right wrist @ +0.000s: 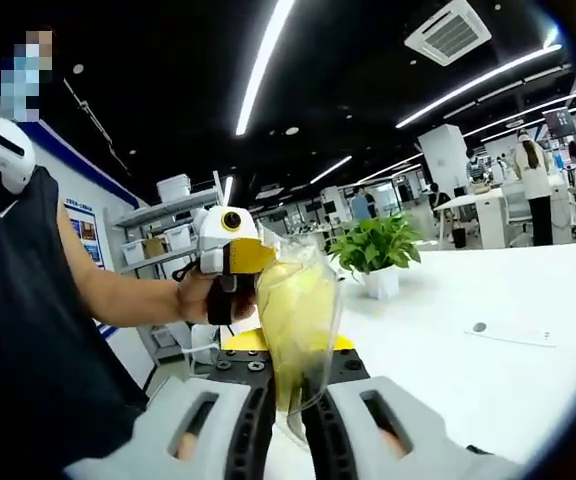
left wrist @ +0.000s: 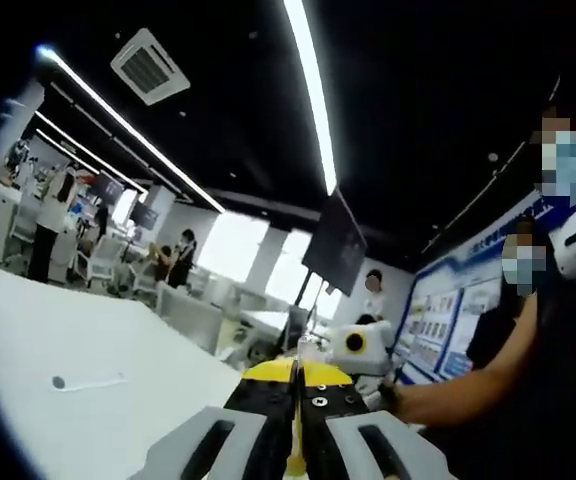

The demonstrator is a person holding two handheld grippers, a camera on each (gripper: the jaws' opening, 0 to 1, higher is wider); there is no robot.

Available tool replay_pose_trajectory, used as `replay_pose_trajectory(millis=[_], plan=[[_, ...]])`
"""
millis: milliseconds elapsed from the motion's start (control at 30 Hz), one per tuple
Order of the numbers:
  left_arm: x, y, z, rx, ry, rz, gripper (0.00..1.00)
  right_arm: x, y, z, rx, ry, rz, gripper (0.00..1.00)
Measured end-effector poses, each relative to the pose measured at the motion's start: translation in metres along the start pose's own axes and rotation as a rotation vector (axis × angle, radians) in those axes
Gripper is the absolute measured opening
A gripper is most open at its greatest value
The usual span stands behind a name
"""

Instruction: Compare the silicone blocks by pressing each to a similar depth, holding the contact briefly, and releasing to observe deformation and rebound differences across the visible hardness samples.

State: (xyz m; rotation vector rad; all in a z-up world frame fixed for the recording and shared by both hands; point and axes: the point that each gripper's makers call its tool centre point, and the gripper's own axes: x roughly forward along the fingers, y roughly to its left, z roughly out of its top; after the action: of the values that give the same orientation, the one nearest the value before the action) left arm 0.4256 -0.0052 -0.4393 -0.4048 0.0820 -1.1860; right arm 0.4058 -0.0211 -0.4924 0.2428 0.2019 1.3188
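A clear, yellow-tinted plastic pouch (right wrist: 298,315) stands upright between the jaws of my right gripper (right wrist: 286,372), which is shut on its lower edge. At its far top edge is my left gripper (right wrist: 230,250), white and yellow, held by a person's hand (right wrist: 196,295). In the left gripper view my left gripper (left wrist: 295,385) is shut, with a thin yellowish edge of the pouch (left wrist: 295,462) pinched between the jaws. Beyond it is my right gripper (left wrist: 353,345), held in a hand (left wrist: 393,397). What the pouch holds cannot be made out.
A white table (left wrist: 78,330) spreads out to the left, with a small white strip with a grey round end (left wrist: 86,381) on it. A potted plant (right wrist: 378,255) stands on the table (right wrist: 528,290). The person holding the grippers (right wrist: 28,330) is close by. Desks and people fill the back.
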Motion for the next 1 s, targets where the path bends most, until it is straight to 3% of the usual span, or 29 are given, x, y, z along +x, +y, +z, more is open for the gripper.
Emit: replay_pose_trajectory(millis=[767,933,1000], plan=[[-0.0052,0.0085,-0.0050,-0.029,0.015,0.063,0.00,0.0047,-0.0027,-0.0065,0.048,0.028,0.022,0.03],[-0.0084,0.0053,-0.0078,0.002,0.048,0.055,0.00,0.0062,-0.0015,-0.0081,0.056,0.035,0.029,0.03],[-0.0085,0.0081,-0.0078,0.021,0.054,0.082,0.00,0.0084,-0.0008,-0.0098,0.057,0.041,0.031,0.03]])
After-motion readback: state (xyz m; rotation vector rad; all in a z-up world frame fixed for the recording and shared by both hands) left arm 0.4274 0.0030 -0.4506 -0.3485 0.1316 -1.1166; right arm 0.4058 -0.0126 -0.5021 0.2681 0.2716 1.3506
